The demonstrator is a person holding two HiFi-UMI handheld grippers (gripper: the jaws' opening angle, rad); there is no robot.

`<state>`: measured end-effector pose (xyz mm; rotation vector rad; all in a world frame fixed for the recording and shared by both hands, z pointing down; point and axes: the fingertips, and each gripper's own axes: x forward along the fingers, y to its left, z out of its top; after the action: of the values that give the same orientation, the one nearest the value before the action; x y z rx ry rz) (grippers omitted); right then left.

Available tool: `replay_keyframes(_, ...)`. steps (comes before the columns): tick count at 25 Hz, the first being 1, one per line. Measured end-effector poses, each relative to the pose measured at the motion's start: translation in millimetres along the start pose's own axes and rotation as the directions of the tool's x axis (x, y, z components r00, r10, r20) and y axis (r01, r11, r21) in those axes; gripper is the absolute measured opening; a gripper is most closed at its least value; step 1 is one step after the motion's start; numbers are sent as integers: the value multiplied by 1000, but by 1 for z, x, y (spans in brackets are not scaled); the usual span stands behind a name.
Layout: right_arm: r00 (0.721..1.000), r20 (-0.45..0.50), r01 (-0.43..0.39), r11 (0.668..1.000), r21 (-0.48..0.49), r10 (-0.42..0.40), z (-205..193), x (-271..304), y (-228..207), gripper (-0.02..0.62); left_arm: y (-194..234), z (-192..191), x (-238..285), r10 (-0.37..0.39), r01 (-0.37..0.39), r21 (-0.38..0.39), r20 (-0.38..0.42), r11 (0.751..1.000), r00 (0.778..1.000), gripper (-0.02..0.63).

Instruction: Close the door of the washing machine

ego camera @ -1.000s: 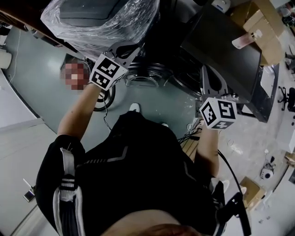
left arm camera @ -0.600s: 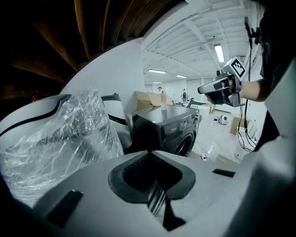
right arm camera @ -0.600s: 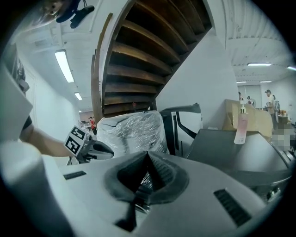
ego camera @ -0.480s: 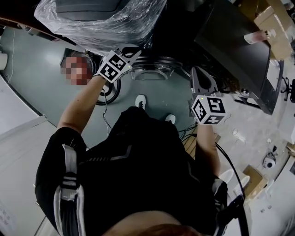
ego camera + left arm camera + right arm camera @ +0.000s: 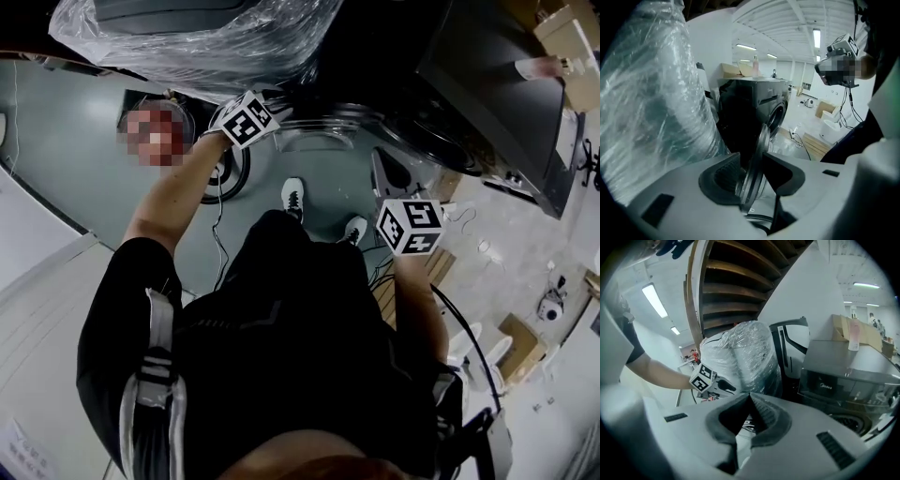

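While the washing machine (image 5: 740,112) stands with its round mouth (image 5: 779,115) uncovered, the drum behind that mouth is too dark to tell what it holds. On the machine's top sit a cardboard box (image 5: 733,70) and a pink bottle (image 5: 755,64), the bottle just beside the box. To the machine's left stands a bulky thing wrapped in clear plastic film (image 5: 651,108). The door (image 5: 760,144) hangs swung out from the machine's front. The left gripper view meets it edge-on, and the head view shows its glass bowl over the floor (image 5: 84,159), just beyond the person's shoes (image 5: 292,195).

Against the picture of a second ago, both hands have come down toward the door. The left marker cube (image 5: 246,120) and the right one (image 5: 410,225) look smaller in the head view, and the right one has drawn in toward the shoes.

The left claw (image 5: 751,155) has just been opening. Its jaws now stand apart with the door's rim between them, released rather than clamped. The ribbed left pad (image 5: 725,176) lies close to the rim, though I cannot tell whether it touches. The right claw (image 5: 750,395) is clenched, tips meeting with nothing between them, and it hangs to the right of the door, apart from it.
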<state>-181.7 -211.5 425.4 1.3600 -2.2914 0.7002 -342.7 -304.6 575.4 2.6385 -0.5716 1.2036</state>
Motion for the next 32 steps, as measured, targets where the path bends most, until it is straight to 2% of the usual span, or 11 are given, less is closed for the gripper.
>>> replay_keyframes(3,999,-46,-9,1000,23,10,-19,4,8,5,-2,-21,22,-49,50,30,-39,998,998,158)
replay_keyframes(6,996,-87,-23,1000,20,25,-32,9,17,5,1,-40,37,-61,66,59,-92,996,994,172)
replay_keyframes(16,989,-140,-44,998,44,50,-58,47,37,5,5,-67,66,-119,140,107,-182,984,976,183)
replay_keyframes(20,985,-160,-53,994,100,69,-70,72,43,17,4,-68,72,-140,165,129,-185,978,973,182)
replay_keyframes(25,975,-195,-80,990,119,103,-90,83,49,17,1,-65,73,-157,191,182,-186,964,970,176)
replay_keyframes(30,971,-219,-68,986,150,100,-109,81,44,17,0,-67,72,-169,199,154,-192,968,967,173)
replay_keyframes(32,970,-222,-63,986,157,97,-114,78,43,17,-4,-68,70,-184,215,145,-202,966,962,135)
